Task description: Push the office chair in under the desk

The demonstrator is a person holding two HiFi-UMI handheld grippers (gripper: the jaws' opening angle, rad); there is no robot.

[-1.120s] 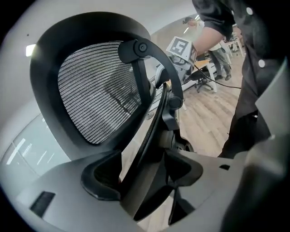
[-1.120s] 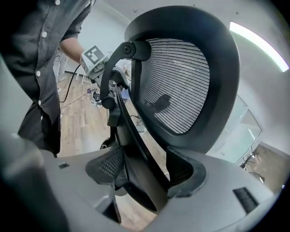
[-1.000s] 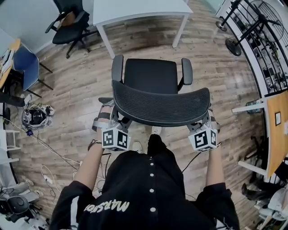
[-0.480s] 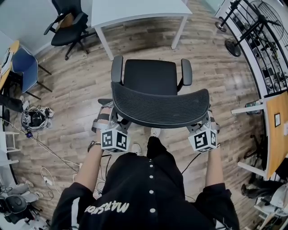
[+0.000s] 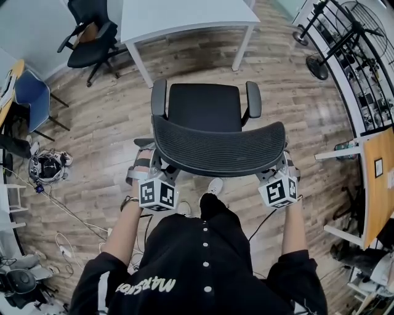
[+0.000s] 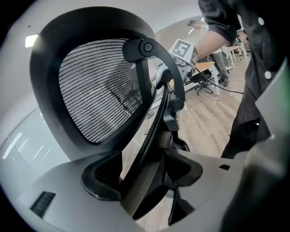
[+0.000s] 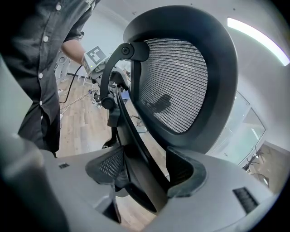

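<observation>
The black office chair (image 5: 205,106) stands on the wood floor in front of me, its seat facing the white desk (image 5: 184,12) at the top of the head view. Its mesh backrest (image 5: 218,147) is nearest me. My left gripper (image 5: 155,171) grips the backrest's left lower edge, and my right gripper (image 5: 282,169) grips the right edge. In the left gripper view my left gripper (image 6: 145,174) has the backrest's black rim (image 6: 149,136) pinched between the pads. The right gripper view shows my right gripper (image 7: 145,174) shut on the rim (image 7: 136,140) in the same way.
Another black chair (image 5: 89,40) stands left of the desk and a blue chair (image 5: 31,92) at the far left. Cables and a bag (image 5: 46,166) lie on the floor to the left. A fan (image 5: 320,61) and a wooden desk (image 5: 378,166) are to the right.
The chair, both grippers and I have shifted a little toward the white desk. Both grips on the backrest are unchanged.
</observation>
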